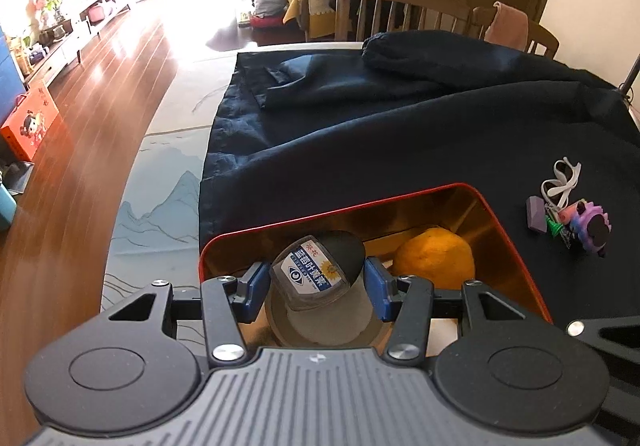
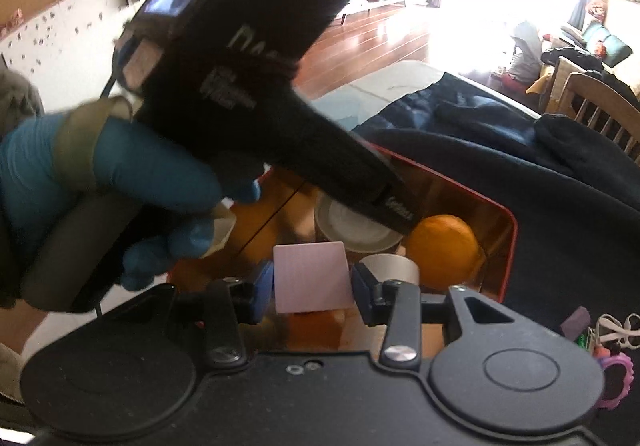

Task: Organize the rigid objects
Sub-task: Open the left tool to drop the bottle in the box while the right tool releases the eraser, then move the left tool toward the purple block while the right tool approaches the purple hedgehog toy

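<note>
Over the red-rimmed tin (image 1: 516, 246), whose inner walls shine gold, the left claw (image 1: 316, 280) grips a small dark bottle (image 1: 324, 268) with a blue-and-white label, its blue pads (image 1: 378, 286) pressed against the bottle's two sides. The bottle hangs tilted above a round white lid or dish (image 1: 320, 326) lying in the tin (which of the two it is I cannot tell). An orange (image 1: 434, 258) sits just beside it, toward the tin's right wall.

From the right wrist camera, the right claw (image 2: 312, 288) holds a flat pale pink block (image 2: 312, 276) between its fingers, poised over the near end of the same tin (image 2: 508, 246). The orange (image 2: 444, 246) and the white dish (image 2: 352, 230) show beyond the block. A blue-gloved hand (image 2: 120, 181) grasping the other gripper's black body (image 2: 260, 65) fills the upper left of that view, blurred.

The tin rests on a dark navy cloth (image 1: 400, 133) spread over the tabletop (image 1: 160, 205), whose bare part carries a pale mountain print. To the tin's right, apart from it on the cloth, lies a small cluster: a purple block (image 1: 536, 215), a white looped strap (image 1: 562, 179), a green piece (image 1: 554, 228) and a purple flower-edged toy (image 1: 596, 230). Wooden chairs (image 1: 400, 9) stand at the far edge.
</note>
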Demonstrator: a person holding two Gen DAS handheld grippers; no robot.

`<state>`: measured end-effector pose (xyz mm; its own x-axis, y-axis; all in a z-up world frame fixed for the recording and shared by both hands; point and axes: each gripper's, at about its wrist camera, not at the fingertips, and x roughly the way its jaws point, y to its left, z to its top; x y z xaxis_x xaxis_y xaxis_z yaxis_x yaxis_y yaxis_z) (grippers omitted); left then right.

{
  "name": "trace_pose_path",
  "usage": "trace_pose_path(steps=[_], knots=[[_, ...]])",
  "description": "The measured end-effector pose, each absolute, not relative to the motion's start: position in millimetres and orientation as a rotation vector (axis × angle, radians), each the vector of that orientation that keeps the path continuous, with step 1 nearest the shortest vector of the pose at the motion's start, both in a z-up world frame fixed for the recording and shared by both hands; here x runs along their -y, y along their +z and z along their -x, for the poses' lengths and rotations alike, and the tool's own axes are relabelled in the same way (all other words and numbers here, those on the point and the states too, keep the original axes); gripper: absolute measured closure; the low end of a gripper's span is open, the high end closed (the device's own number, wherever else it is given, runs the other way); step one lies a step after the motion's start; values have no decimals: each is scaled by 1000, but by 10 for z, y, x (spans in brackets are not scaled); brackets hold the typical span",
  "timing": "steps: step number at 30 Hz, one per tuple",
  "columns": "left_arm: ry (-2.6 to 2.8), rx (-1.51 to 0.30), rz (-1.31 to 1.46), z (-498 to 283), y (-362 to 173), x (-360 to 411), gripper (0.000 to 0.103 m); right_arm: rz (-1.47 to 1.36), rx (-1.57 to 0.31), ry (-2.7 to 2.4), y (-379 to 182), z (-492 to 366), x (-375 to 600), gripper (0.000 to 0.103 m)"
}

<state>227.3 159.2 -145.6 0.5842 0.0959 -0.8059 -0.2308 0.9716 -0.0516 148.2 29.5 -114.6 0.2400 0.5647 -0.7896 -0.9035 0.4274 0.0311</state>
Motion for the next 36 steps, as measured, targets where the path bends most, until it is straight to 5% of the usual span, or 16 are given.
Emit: trace_pose_path(steps=[20,25,36], knots=[[195,-938,147,-2258,-1498,-1578,52,472,-903,1047,-1237,-1403,-234,56],[204,-920,191,-2197,-1462,-1615,38,442,-890,1038,-1171,-1433,-182,46],[217,-874,203,-1987,-1257,-1504,38,371,-836,1004,-932,-1363,69,39]])
